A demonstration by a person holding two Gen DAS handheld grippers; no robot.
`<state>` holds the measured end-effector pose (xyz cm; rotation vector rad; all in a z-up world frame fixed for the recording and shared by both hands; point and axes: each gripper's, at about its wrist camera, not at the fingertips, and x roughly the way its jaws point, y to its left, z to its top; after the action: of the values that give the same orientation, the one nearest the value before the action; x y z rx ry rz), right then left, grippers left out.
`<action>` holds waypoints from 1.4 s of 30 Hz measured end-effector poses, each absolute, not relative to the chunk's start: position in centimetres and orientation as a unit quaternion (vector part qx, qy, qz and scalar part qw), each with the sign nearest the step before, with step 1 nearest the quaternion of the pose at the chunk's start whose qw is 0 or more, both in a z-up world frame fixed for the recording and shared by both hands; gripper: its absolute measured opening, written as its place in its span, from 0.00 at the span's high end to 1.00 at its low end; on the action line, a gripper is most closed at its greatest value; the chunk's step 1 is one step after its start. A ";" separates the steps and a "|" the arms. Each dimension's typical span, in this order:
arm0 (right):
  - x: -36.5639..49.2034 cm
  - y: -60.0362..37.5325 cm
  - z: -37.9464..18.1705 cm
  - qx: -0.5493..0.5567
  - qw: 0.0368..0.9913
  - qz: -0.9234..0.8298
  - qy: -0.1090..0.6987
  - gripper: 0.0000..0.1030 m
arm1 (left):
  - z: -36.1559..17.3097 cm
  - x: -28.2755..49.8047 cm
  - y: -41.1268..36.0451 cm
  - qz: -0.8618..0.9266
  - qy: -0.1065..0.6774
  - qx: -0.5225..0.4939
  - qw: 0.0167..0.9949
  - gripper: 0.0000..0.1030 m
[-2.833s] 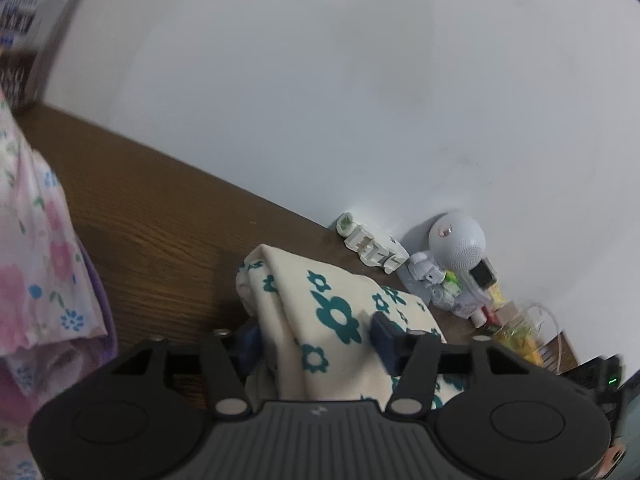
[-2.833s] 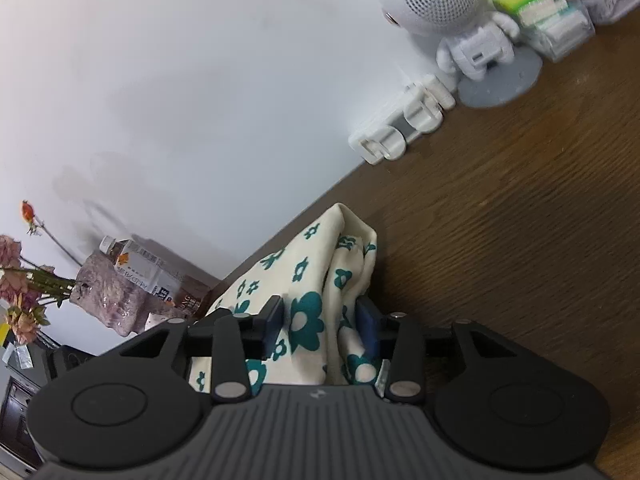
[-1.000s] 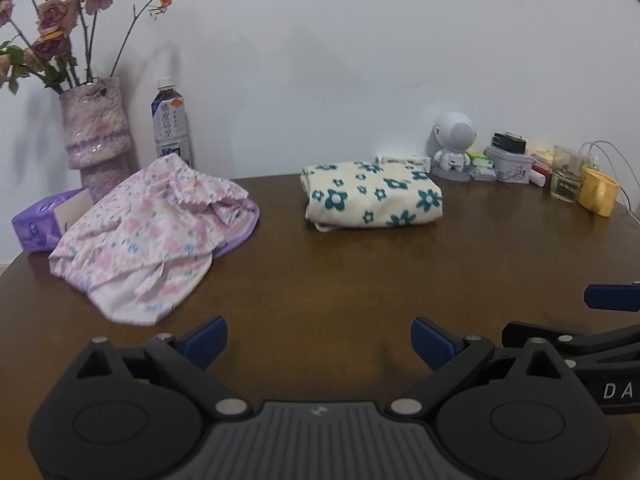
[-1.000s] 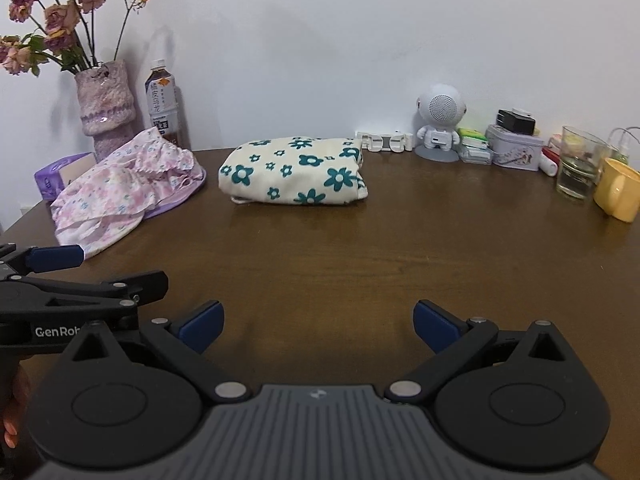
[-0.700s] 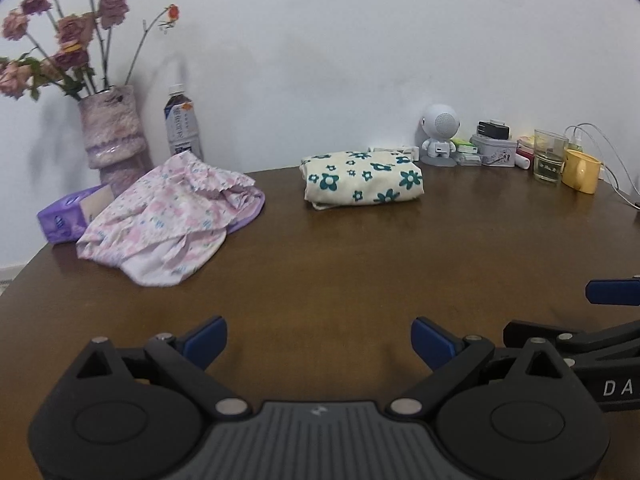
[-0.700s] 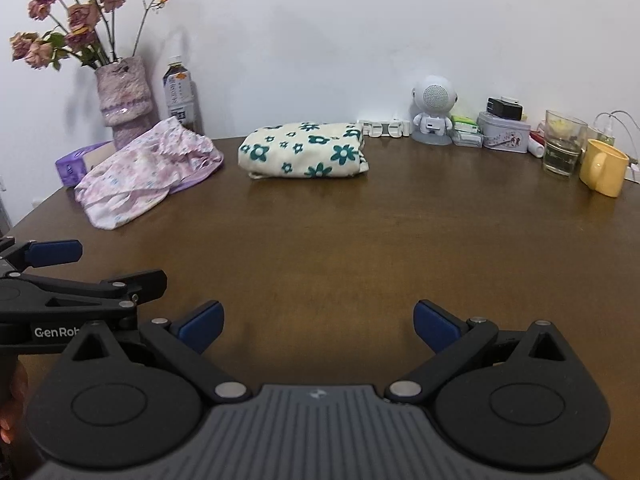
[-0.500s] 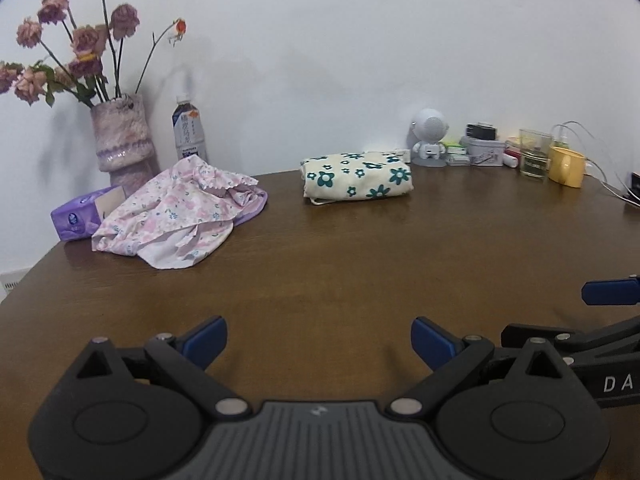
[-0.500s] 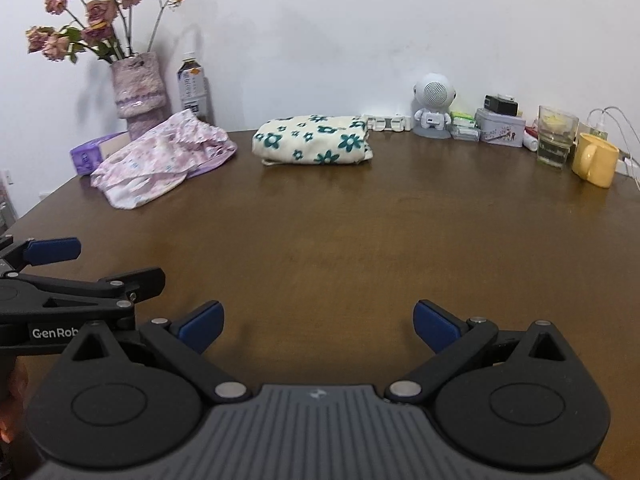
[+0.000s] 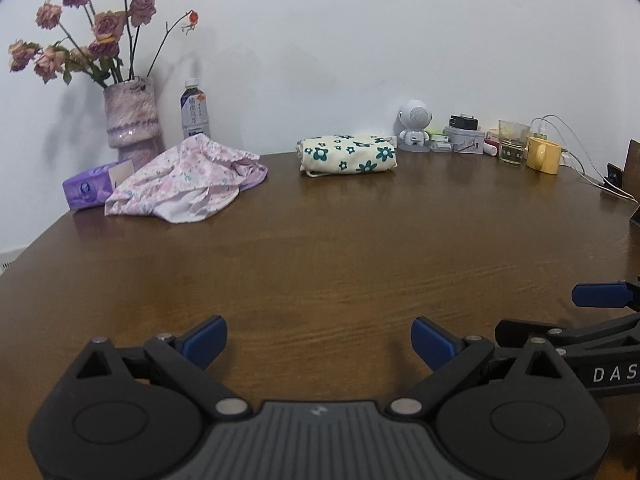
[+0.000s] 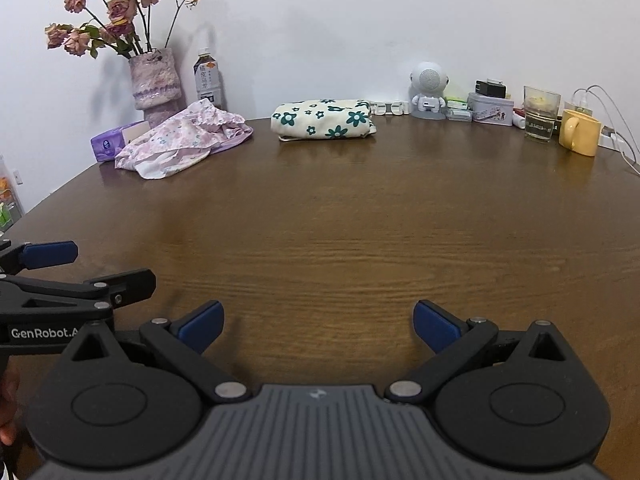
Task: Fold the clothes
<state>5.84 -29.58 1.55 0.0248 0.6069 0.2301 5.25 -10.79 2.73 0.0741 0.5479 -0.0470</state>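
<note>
My left gripper (image 9: 318, 340) and right gripper (image 10: 318, 322) both gape wide, holding nothing, low in frame over the bare table (image 10: 340, 220). The folded floral cloth (image 9: 347, 155) lies upper centre, the pink garment (image 9: 184, 180) crumpled upper left. Since half a second ago both look smaller and farther.

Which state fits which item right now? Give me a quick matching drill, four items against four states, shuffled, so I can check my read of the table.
Items:
1. cream floral garment
2. pink floral garment
3. yellow mug
4. left gripper

States:
A. open, holding nothing
B. folded into a neat bundle near the wall
C. crumpled in a loose heap by the vase
D. standing beside a glass at the table's right end

Pairs: 1-B, 2-C, 3-D, 4-A
</note>
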 end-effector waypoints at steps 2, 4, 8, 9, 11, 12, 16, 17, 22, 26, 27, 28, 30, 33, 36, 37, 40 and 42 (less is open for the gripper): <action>5.5 -29.5 1.4 0.007 0.950 0.107 0.293 0.00 | 2.5 5.0 -10.7 -0.026 0.273 0.038 0.961 0.04; 5.1 -29.6 1.4 0.009 0.953 0.101 0.284 0.00 | 2.2 4.7 -10.6 -0.030 0.275 0.039 0.960 0.04; 4.8 -29.8 1.4 0.016 0.955 0.100 0.278 0.00 | 1.9 4.3 -10.5 -0.032 0.273 0.034 0.961 0.04; 4.9 -29.9 1.4 0.018 0.955 0.099 0.279 0.00 | 1.8 4.3 -10.5 -0.031 0.274 0.034 0.961 0.04; 4.9 -29.8 1.3 0.014 0.955 0.098 0.281 0.00 | 1.8 4.4 -10.5 -0.031 0.279 0.035 0.959 0.04; 4.9 -29.7 1.3 0.012 0.955 0.096 0.281 0.00 | 1.8 4.5 -10.5 -0.032 0.281 0.034 0.959 0.04; 4.8 -29.5 1.3 0.010 0.955 0.097 0.278 0.00 | 1.7 4.5 -10.3 -0.034 0.280 0.027 0.959 0.04; 4.7 -29.5 1.3 0.010 0.956 0.098 0.278 0.00 | 1.7 4.4 -10.3 -0.034 0.280 0.026 0.959 0.04; 4.6 -29.6 1.3 0.010 0.956 0.099 0.275 0.00 | 1.7 4.4 -10.1 -0.036 0.279 0.019 0.959 0.04; 4.5 -29.5 1.3 0.009 0.956 0.100 0.274 0.00 | 1.6 4.3 -10.1 -0.036 0.279 0.014 0.959 0.04; 4.5 -29.5 1.3 0.008 0.957 0.100 0.274 0.00 | 1.6 4.4 -10.1 -0.036 0.280 0.013 0.959 0.04; 4.5 -29.5 1.3 0.007 0.957 0.100 0.274 0.00 | 1.6 4.4 -10.0 -0.036 0.280 0.011 0.959 0.04; 4.5 -29.4 1.3 0.004 0.957 0.100 0.274 0.00 | 1.6 4.4 -10.0 -0.035 0.281 0.009 0.959 0.04; 4.4 -29.3 1.3 0.003 0.957 0.100 0.274 0.00 | 1.6 4.4 -9.9 -0.036 0.281 0.009 0.959 0.04; 4.5 -29.4 1.3 0.004 0.956 0.101 0.274 0.00 | 1.6 4.4 -9.9 -0.036 0.282 0.008 0.959 0.04; 4.5 -29.4 1.4 0.004 0.956 0.101 0.274 0.00 | 1.6 4.4 -9.9 -0.036 0.282 0.007 0.959 0.04; 4.5 -29.4 1.3 0.003 0.957 0.101 0.274 0.00 | 1.6 4.4 -10.0 -0.035 0.282 0.008 0.959 0.04; 4.5 -29.4 1.3 0.003 0.956 0.102 0.273 0.00 | 1.6 4.3 -10.0 -0.035 0.281 0.007 0.959 0.04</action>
<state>4.46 -29.41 1.31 0.0063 0.5549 0.2066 4.34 -10.00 1.58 0.0148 0.5707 -0.0702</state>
